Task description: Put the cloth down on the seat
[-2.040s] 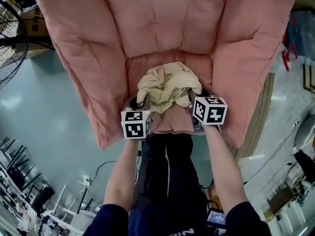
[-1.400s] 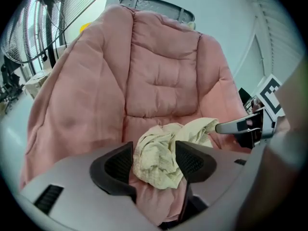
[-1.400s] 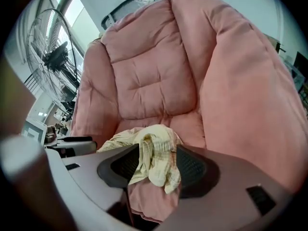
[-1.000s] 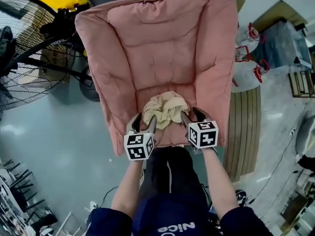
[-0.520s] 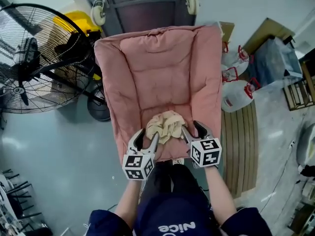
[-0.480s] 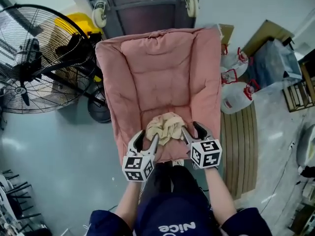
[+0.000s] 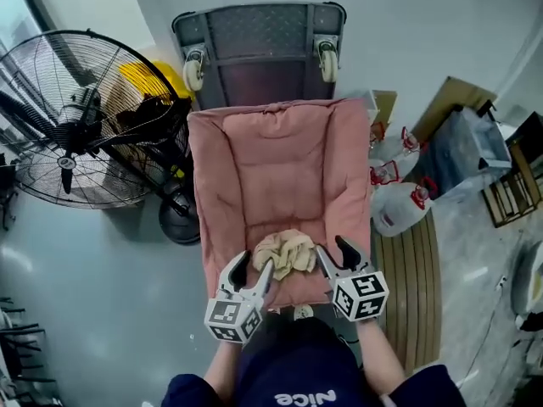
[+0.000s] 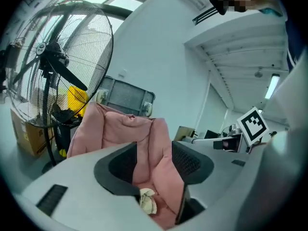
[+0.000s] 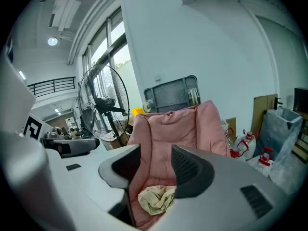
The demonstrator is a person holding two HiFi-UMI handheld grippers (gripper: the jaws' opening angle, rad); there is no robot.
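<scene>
So, the cream cloth (image 7: 285, 253) is found crumpled in a heap on the pink padded seat (image 7: 280, 176), right by its front edge and about midway across. Nothing is gripped at this point. The left tool (image 7: 255, 264) is held just off the seat's front-left corner with its jaws spread. They have just been closed a touch, yet nothing is caught between them, and only pink padding is seen through the gap in the left gripper view. The right tool (image 7: 332, 251) is held off the front-right corner, its jaws also parted and empty. In both gripper views the cloth is seen lower down and beyond the jaws, so it is not touched by either tool. Off the seat's left side a big black floor fan (image 7: 72, 121) is parked. A grey platform trolley (image 7: 259, 45) is stood on end behind the seat's back, and two water jugs (image 7: 394, 197) with red caps are set by its right side.
</scene>
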